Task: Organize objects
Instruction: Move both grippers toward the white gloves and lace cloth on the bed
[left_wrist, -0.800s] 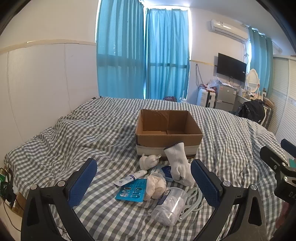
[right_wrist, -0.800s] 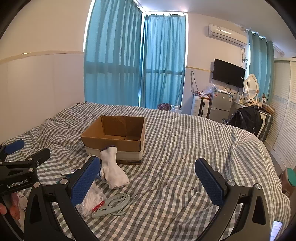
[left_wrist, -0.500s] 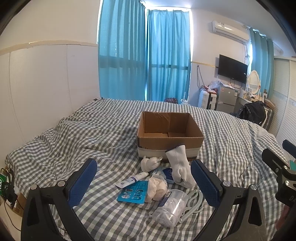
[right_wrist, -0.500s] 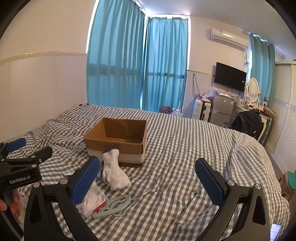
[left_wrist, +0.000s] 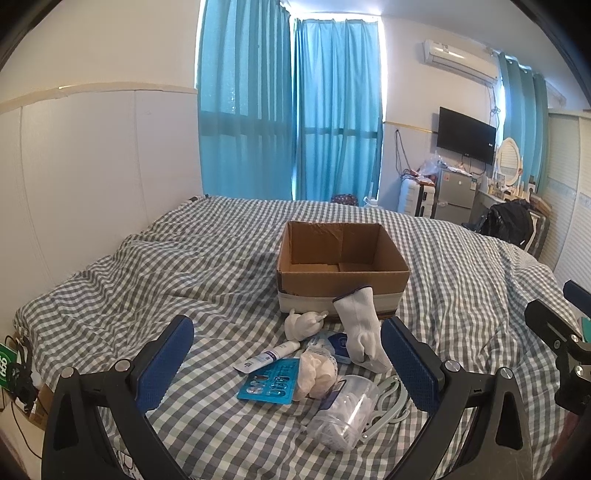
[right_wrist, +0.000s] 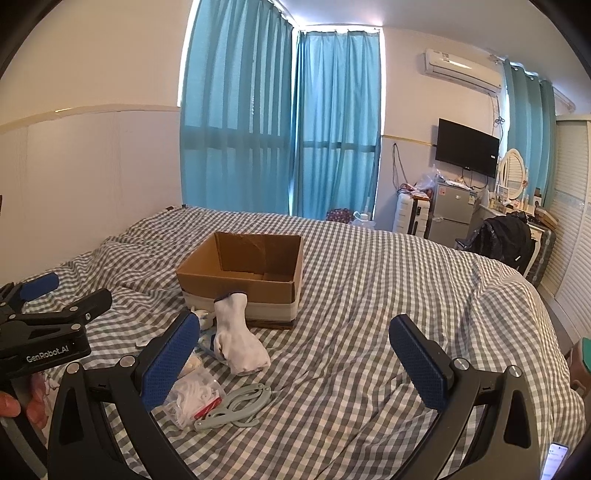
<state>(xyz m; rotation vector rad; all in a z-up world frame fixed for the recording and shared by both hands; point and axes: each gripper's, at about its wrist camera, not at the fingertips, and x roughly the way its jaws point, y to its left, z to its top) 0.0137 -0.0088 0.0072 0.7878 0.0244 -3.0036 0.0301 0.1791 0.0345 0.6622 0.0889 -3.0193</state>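
Note:
An open, empty cardboard box (left_wrist: 341, 280) stands on the checked bed, also in the right wrist view (right_wrist: 240, 284). In front of it lie a white sock (left_wrist: 362, 332), a small white bundle (left_wrist: 301, 325), a white tube (left_wrist: 266, 356), a blue card (left_wrist: 269, 382), a mesh pouf (left_wrist: 317, 373), a clear container (left_wrist: 343, 413) and a pale folding hanger (right_wrist: 236, 406). My left gripper (left_wrist: 286, 365) is open above these items, holding nothing. My right gripper (right_wrist: 293, 365) is open and empty, to the right of the sock (right_wrist: 238, 341).
The checked bedspread (right_wrist: 369, 314) stretches right of the pile. A white headboard wall (left_wrist: 92, 177) is at left, blue curtains (left_wrist: 288, 129) behind. A fridge (right_wrist: 448, 214), a suitcase (right_wrist: 410, 214) and a black bag (right_wrist: 504, 236) stand beyond the bed's far right.
Both grippers have drawn back and risen slightly; the box and the pile sit a little lower and farther in view. Nothing was grasped.

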